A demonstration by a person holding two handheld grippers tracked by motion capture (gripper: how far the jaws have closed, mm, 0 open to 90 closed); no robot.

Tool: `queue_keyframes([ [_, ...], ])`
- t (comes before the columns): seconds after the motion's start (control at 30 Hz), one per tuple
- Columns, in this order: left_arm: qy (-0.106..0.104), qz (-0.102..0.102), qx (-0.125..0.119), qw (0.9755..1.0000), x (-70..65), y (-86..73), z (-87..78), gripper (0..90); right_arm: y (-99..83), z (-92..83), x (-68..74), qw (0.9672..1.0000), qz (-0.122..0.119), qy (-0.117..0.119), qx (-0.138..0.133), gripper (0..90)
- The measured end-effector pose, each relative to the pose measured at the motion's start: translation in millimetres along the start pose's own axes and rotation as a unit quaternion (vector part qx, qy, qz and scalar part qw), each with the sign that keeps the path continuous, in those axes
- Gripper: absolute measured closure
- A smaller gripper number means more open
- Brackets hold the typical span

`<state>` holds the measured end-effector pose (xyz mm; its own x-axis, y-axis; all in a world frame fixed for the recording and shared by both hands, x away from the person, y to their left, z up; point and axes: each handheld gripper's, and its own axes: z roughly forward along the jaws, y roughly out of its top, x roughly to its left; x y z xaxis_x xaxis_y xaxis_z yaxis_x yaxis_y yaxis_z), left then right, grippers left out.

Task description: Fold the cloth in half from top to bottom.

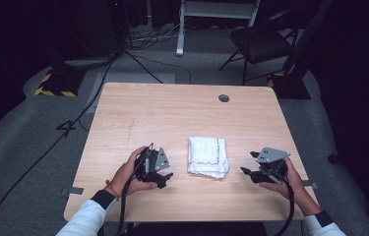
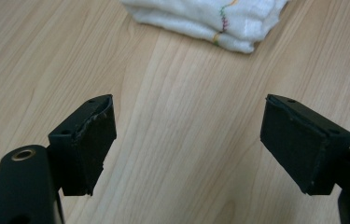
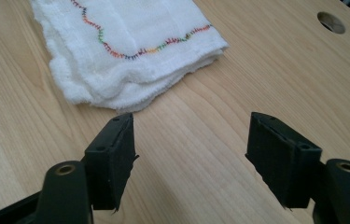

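1. The high view takes in the whole wooden counter (image 1: 138, 113): a folded white cloth (image 1: 207, 156) lies near its front middle, between the left hand-held gripper (image 1: 166, 178) and the right hand-held gripper (image 1: 248, 164), apart from both.
2. That view also shows a round hole (image 1: 224, 98) near the counter's far edge, a folding chair (image 1: 261, 43) on the grey floor behind, and black cables (image 1: 49, 147) trailing over the carpet at the left.
3. The right gripper view brings out what the high view leaves faint: a wavy line of many-coloured stitching (image 3: 140, 50) across the cloth's top layer, and the stacked folds at its near edge.
4. The left gripper view catches a corner of the cloth at its top edge, with a short run of the same stitching.
5. The left hand-held gripper stands wide, with bare wood between its 2 black pads (image 2: 95, 149); it holds and touches nothing.
6. The right hand-held gripper is likewise wide and empty; the cloth's near edge lies just beyond its left pad (image 3: 116, 158), not touching.
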<state>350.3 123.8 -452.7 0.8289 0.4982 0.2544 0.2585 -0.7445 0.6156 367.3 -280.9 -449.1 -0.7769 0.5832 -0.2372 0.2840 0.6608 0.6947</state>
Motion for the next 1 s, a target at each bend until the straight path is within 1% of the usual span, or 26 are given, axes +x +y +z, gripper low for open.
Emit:
queue_keyframes([
  [0.1, -0.004, -0.013, 0.003, 0.9999, -1.3, -10.6, -0.9, 19.1, -8.9, -3.2, -1.8, 0.9999, 0.011, -0.004, 0.000, 32.7],
  [0.2, -0.003, -0.018, 0.009, 0.9998, -3.0, -20.3, -2.8, 19.0, -17.5, -6.6, -4.0, 0.9997, 0.024, -0.007, 0.004, 32.7],
  [0.27, -0.003, -0.025, 0.007, 0.9997, -3.1, -26.6, -4.9, 19.0, -23.6, -8.1, -5.0, 0.9995, 0.030, -0.009, 0.006, 32.6],
  [0.37, 0.002, -0.033, 0.010, 0.9994, -1.8, -36.8, -9.7, 18.8, -32.8, -9.5, -6.8, 0.9992, 0.033, -0.016, 0.013, 32.2],
  [0.43, 0.002, -0.046, 0.006, 0.9989, -0.2, -45.4, -13.0, 18.9, -40.7, -10.5, -8.7, 0.9989, 0.041, -0.017, 0.016, 32.2],
  [0.57, 0.006, -0.057, 0.006, 0.9983, 2.5, -57.9, -17.4, 18.8, -53.6, -12.1, -12.6, 0.9980, 0.053, -0.023, 0.024, 32.1],
  [0.63, 0.009, -0.065, 0.005, 0.9978, 4.0, -63.8, -18.8, 18.8, -60.8, -12.7, -13.8, 0.9976, 0.054, -0.032, 0.029, 31.9],
  [0.67, 0.009, -0.068, 0.004, 0.9976, 4.8, -66.5, -19.1, 18.8, -64.9, -13.3, -14.8, 0.9974, 0.057, -0.032, 0.031, 31.9],
  [0.73, 0.011, -0.073, 0.007, 0.9973, 6.2, -71.5, -19.5, 18.5, -72.6, -14.5, -17.1, 0.9966, 0.069, -0.030, 0.033, 31.8],
  [0.77, 0.009, -0.077, 0.008, 0.9970, 8.1, -74.7, -19.7, 18.5, -76.5, -15.4, -18.2, 0.9964, 0.071, -0.032, 0.034, 31.6],
  [0.83, 0.005, -0.089, 0.007, 0.9960, 10.8, -79.4, -20.2, 18.5, -84.6, -17.9, -20.2, 0.9956, 0.084, -0.031, 0.030, 31.7],
  [0.9, -0.001, -0.096, 0.007, 0.9954, 11.8, -83.6, -21.2, 18.6, -92.4, -22.6, -23.0, 0.9937, 0.105, -0.028, 0.027, 30.8],
  [0.93, -0.004, -0.093, 0.009, 0.9956, 12.2, -85.3, -21.9, 18.6, -97.8, -26.7, -24.7, 0.9921, 0.121, -0.024, 0.020, 30.7],
  [1.0, -0.008, -0.096, 0.012, 0.9953, 12.9, -90.3, -22.7, 18.5, -108.7, -31.7, -26.4, 0.9896, 0.142, -0.022, 0.011, 29.2],
])
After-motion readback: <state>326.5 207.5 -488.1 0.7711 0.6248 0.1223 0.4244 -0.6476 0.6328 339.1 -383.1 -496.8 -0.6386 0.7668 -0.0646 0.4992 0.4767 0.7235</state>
